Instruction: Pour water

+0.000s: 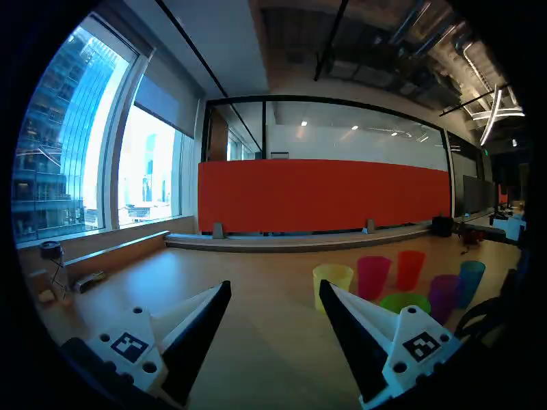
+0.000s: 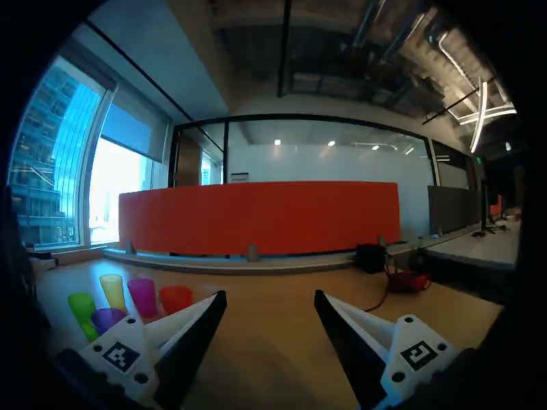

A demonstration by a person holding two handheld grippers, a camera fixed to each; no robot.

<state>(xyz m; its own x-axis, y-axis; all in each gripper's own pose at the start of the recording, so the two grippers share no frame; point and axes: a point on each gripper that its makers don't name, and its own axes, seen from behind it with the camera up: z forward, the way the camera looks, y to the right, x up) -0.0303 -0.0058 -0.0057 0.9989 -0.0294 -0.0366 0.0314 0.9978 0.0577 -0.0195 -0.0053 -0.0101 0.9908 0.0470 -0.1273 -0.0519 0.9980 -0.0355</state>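
Purple cup (image 2: pixel 107 318) partly hidden behind right gripper (image 2: pixel 269 295) w/ jaws apart

I stand in an open-plan office: tall windows (image 1: pixel 68 157) facing towers at nine o'clock, orange partition (image 1: pixel 321 195) at twelve, desks (image 2: pixel 478 251) at three, exposed ceiling pipes (image 1: pixel 437 48).

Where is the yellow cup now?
In the left gripper view, the yellow cup stands on the table right of centre, leftmost of its group, beside the pink cup.

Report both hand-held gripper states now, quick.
Left hand-held gripper: open, holding nothing.
Right hand-held gripper: open, holding nothing.
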